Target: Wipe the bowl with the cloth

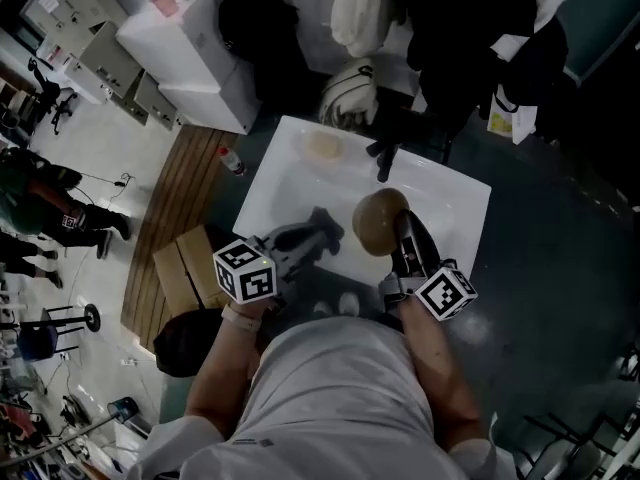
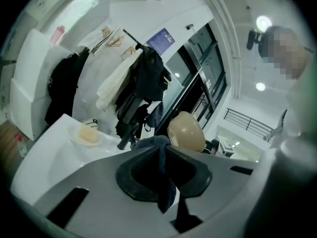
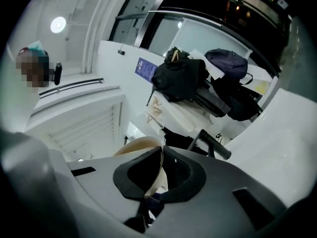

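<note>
A tan bowl (image 1: 378, 218) is held tilted above the white table (image 1: 280, 183), and my right gripper (image 1: 402, 233) is shut on its rim. In the right gripper view the bowl's thin rim (image 3: 157, 168) stands pinched between the jaws. To the bowl's left, my left gripper (image 1: 303, 240) is shut on a dark grey cloth (image 1: 318, 230). In the left gripper view the cloth (image 2: 162, 168) hangs bunched between the jaws, just in front of the bowl (image 2: 186, 132). Whether cloth and bowl touch is hidden.
A small dish (image 1: 323, 146) with something pale yellow sits at the table's far left. A black handled tool (image 1: 385, 158) lies near the far edge. Bags and coats (image 1: 470, 38) hang behind the table. To the table's left are a cardboard box (image 1: 185, 268) and a bottle (image 1: 231, 160).
</note>
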The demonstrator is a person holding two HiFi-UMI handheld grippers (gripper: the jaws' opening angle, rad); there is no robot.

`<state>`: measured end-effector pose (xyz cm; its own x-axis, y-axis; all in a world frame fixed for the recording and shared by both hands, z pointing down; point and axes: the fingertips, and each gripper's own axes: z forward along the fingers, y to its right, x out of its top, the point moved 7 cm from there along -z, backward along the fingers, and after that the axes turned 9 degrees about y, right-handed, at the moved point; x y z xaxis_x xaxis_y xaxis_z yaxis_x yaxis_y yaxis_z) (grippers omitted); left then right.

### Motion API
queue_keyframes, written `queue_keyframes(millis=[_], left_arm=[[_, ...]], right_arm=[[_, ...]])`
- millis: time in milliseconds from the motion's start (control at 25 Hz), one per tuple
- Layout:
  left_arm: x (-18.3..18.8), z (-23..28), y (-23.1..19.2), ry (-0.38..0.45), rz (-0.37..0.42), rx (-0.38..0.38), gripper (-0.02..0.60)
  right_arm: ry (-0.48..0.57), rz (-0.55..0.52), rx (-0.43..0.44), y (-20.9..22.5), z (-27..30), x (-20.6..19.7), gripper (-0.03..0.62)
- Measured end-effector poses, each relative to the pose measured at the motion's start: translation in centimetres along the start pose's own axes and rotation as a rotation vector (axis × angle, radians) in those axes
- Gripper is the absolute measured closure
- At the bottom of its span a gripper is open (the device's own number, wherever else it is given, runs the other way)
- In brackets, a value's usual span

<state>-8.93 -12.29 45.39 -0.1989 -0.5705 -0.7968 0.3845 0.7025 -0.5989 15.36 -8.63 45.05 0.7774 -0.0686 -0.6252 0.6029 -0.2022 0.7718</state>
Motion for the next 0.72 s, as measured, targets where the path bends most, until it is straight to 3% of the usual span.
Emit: queue_keyframes(millis=[360,720], left_arm=[[0.9,0.6,0.8,0.038,0.266,0.095,0.537],[0.3,0.8,1.6,0.084,0.333,0.104,0.537]], right_arm=[[0.004,-0.222,-0.134,1.4,-3.6,0.9,0.563],[-0.018,-0.353,-0.208,1.3,-5.6,1.0,0.562]])
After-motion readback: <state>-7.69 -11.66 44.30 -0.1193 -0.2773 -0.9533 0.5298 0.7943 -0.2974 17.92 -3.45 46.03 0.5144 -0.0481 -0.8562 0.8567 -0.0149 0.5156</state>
